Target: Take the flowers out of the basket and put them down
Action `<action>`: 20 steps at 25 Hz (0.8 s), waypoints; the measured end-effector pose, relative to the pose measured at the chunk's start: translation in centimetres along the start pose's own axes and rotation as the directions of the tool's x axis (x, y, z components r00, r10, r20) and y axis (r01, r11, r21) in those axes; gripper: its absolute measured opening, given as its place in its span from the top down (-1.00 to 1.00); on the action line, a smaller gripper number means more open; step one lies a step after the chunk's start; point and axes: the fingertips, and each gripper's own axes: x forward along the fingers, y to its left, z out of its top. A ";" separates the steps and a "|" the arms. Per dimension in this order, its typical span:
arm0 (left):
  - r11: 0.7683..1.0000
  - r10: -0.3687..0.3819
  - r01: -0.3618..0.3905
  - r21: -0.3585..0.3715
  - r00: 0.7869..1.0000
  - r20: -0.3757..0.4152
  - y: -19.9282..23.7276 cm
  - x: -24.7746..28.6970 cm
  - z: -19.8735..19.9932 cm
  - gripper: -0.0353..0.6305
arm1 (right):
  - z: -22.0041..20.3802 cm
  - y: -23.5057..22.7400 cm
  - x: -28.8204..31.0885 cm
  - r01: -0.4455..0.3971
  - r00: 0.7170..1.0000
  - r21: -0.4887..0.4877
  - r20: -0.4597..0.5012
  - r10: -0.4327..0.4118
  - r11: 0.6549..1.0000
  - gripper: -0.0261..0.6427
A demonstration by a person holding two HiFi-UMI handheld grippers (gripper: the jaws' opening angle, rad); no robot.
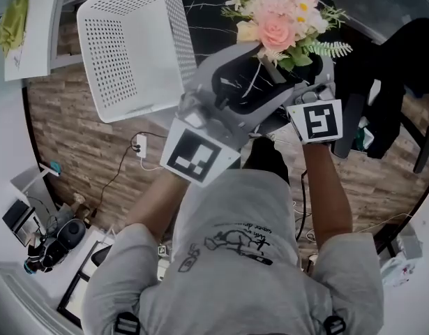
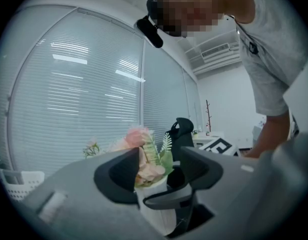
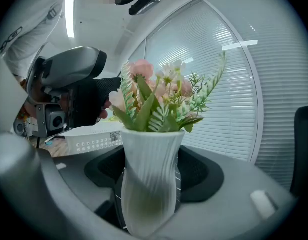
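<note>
**Out of the basket, upright, ready to set down**

Pinched from opposite sides. By the right gripper (image 3: 152, 176), partly open, pads tight on the ribbed vase (image 3: 148, 149). By the left gripper (image 2: 161, 173), well apart and seemingly closed near the rim, just under the flowers (image 1: 278, 18). Held over the dark table (image 1: 204, 9), outside the tipped basket (image 1: 134, 47) off to the left. Long axis vertical, foot below both grips. Straight down to land it, probably, and no nearer to one hand than the other.

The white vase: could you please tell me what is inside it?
Pink and white flowers with green leaves stand in the white vase. Their stems and anything else inside are hidden by its opaque wall.
</note>
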 end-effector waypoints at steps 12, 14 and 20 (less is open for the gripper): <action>1.000 -0.004 0.004 -0.009 1.000 -0.014 -3.5 0.2 -4.0 0.13 | -4.7 0.6 -2.2 -0.002 0.999 -0.004 0.036 0.003 1.000 -0.06; 1.000 -0.006 0.005 -0.012 1.000 -0.013 -3.6 0.3 -4.2 0.12 | -5.0 0.6 -2.3 -0.004 0.999 -0.002 0.039 0.004 1.000 -0.06; 1.000 -0.006 0.006 -0.022 1.000 -0.008 -3.7 0.3 -4.5 0.13 | -5.0 0.5 -2.3 -0.004 0.999 0.002 0.051 0.004 1.000 -0.06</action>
